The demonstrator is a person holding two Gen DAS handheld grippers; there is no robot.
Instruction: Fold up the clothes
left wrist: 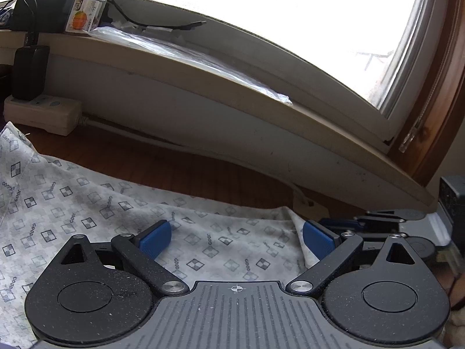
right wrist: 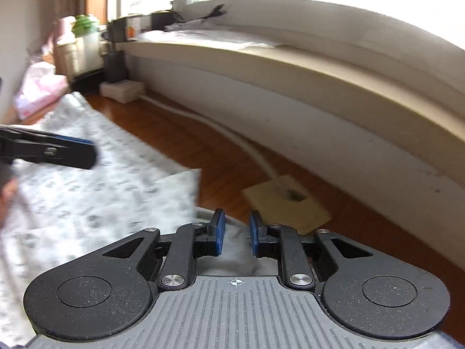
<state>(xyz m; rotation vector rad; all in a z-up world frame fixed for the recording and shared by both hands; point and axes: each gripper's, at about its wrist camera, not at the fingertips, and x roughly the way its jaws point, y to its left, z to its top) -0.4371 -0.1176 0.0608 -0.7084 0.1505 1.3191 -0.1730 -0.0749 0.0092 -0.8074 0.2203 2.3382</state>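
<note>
- Light source: daylight through the window; the pane is blown out to plain white in both views, with no detail outside except faint lines at its right edge.
- Window sill: top lit, the wall below it in soft shade.
- Left wrist view: sharp throughout; the patterned cloth below the sill reads clearly.
- Right wrist view: motion blur, strongest left of the sill, where the cloth print smears.
- Distortion: fisheye bends the sill into an arc; corners are dark.
</note>
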